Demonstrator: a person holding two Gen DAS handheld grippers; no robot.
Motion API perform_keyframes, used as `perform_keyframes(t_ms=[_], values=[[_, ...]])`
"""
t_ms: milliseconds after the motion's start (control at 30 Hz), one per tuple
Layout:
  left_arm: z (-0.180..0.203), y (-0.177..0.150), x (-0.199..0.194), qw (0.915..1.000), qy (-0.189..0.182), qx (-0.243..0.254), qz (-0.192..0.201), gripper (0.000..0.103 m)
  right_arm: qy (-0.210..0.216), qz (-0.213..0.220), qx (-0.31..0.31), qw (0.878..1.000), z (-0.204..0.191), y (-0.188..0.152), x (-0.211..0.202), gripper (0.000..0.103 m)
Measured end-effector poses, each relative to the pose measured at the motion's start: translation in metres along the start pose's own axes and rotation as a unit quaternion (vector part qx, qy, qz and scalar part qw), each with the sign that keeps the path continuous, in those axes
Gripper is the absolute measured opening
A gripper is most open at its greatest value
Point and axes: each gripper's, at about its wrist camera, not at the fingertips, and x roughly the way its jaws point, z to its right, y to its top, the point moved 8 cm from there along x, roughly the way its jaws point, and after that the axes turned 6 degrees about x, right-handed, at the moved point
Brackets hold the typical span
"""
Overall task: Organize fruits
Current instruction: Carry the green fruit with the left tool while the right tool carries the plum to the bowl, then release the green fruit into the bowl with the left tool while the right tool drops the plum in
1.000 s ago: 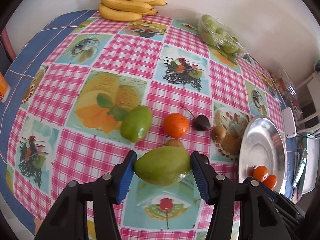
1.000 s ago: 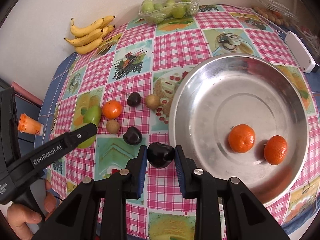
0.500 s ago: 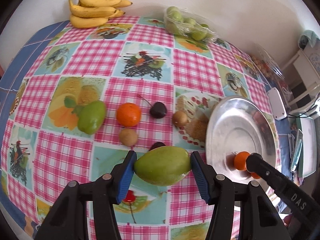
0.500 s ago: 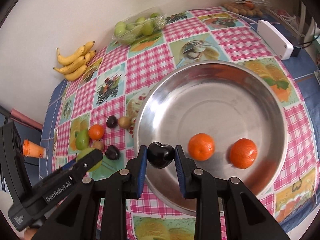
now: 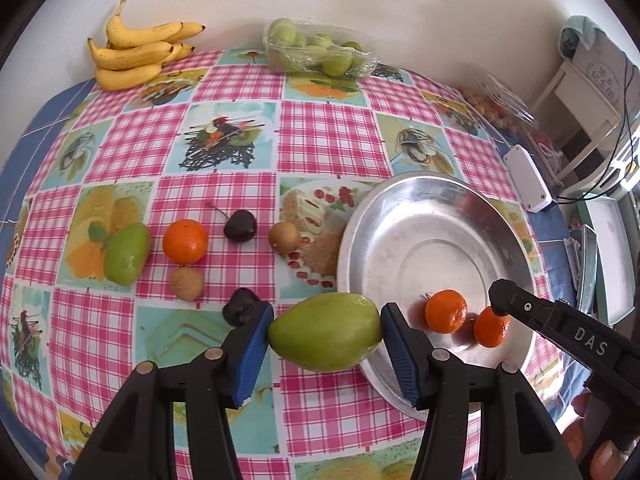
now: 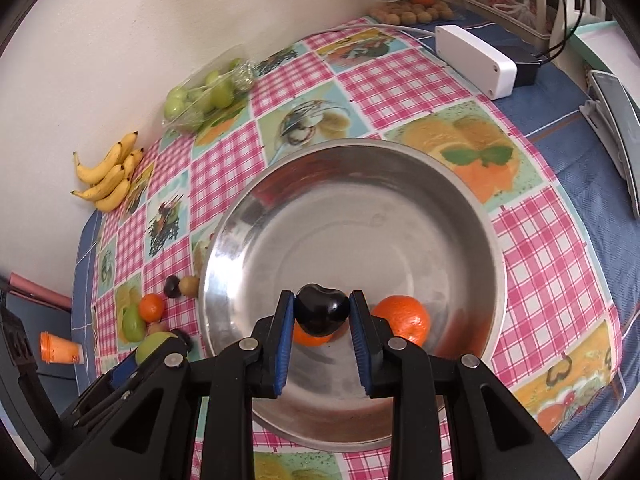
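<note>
My left gripper (image 5: 326,334) is shut on a green mango (image 5: 325,333) and holds it above the near left rim of the steel bowl (image 5: 408,200). My right gripper (image 6: 322,314) is shut on a dark cherry (image 6: 322,309) and holds it over the bowl (image 6: 360,208), above two tangerines (image 6: 404,318). The tangerines also show in the left wrist view (image 5: 446,311). On the cloth left of the bowl lie a second green mango (image 5: 126,254), a tangerine (image 5: 185,241), a stemmed cherry (image 5: 240,225), two small brown fruits (image 5: 284,237) and another dark cherry (image 5: 240,307).
Bananas (image 5: 136,56) and a wrapped tray of green fruit (image 5: 316,50) sit at the back by the wall. A white box (image 6: 476,60) and a clear tray of small fruit (image 6: 408,4) lie at the right. An orange cup (image 6: 60,348) stands off the left edge.
Both grippers moved right toward the bowl with their fruit. The right gripper now holds the cherry over the bowl's inside, above the tangerines. The left mango now reaches the bowl's rim.
</note>
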Motion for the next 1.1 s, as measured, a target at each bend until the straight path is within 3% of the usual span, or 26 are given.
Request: perform_keyframes(t_ms=[467, 1100], values=[[0.034, 0.008, 0.018, 0.9994, -0.009, 0.033, 0.005, 0.059, -0.010, 0.024, -0.006, 1.000, 0.005, 0.010, 0.003, 0.029], [0.054, 0.007, 0.030, 0.9967, -0.025, 0.077, 0.008, 0.059, -0.028, 0.011, -0.004, 1.000, 0.015, 0.007, 0.019, 0.029]])
